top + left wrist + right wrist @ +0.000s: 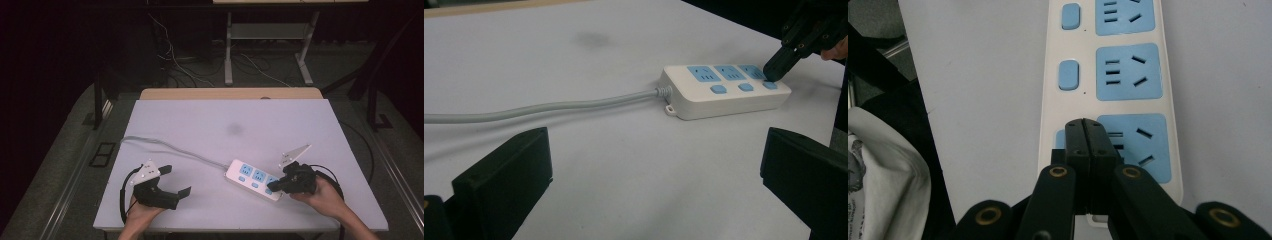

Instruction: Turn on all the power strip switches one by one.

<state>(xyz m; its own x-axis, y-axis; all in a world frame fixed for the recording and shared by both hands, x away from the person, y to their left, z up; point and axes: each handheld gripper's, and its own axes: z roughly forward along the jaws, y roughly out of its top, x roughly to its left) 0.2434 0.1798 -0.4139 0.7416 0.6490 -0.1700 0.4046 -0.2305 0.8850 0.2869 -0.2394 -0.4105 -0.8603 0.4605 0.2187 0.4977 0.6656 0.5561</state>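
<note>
Two hand-held black grippers work over a pale grey rectangular bench in the high view. A white plastic power strip with three blue sockets and three small blue switches lies slantwise on the near right part of the bench, and its grey round cable runs off to the left edge. The right gripper is clenched, its jaws pressed together with nothing between them, and its tip rests on the end of the strip farthest from the cable. The left gripper sits at the near left of the bench, well apart from the strip, its jaws spread wide and released.

In the left gripper view, the two black jaws stand far apart at the bottom corners, with bare bench between them. Beyond them lies the power strip, its cable entering at the left end. The right gripper comes down from the upper right, its closed tip touching the strip just at the last blue switch, beside the last socket.

In the right gripper view, the right gripper shows its jaws shut flat against each other. Their tip lies over the nearest switch, which peeks out at the left of it, just beside the nearest blue socket. The middle switch is uncovered farther along the power strip.
</note>
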